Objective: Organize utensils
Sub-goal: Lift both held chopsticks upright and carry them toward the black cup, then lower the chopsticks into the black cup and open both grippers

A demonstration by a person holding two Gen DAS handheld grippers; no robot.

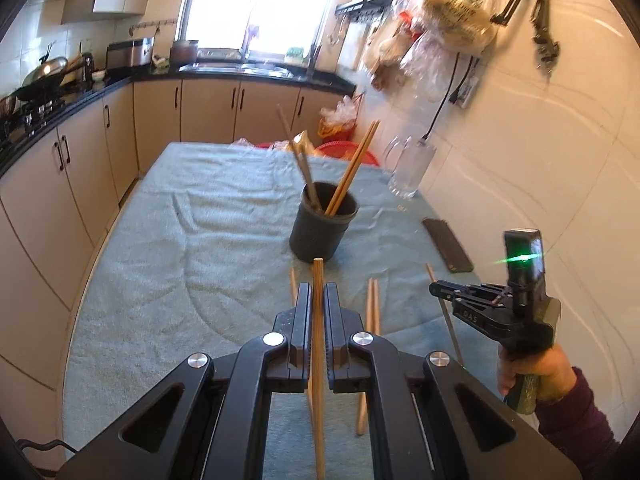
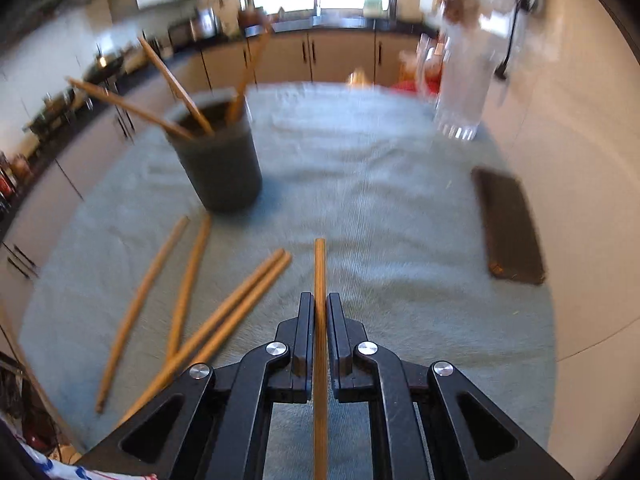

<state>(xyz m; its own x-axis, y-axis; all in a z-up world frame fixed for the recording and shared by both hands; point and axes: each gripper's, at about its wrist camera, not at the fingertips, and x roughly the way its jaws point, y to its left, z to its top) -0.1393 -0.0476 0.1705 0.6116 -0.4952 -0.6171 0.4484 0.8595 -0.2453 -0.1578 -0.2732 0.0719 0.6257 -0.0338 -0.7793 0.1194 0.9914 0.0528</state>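
Both my grippers, left (image 1: 318, 300) and right (image 2: 320, 308), clench one chopstick (image 1: 318, 280) each. Light, stiff, slick wood: gripped mid-shaft, ahead sits the cup (image 1: 323, 222).

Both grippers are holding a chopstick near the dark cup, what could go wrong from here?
The left gripper and right gripper each pinch one chopstick near its end, so it may pivot or slip. The cup already holds leaning chopsticks that could block entry or tip it.
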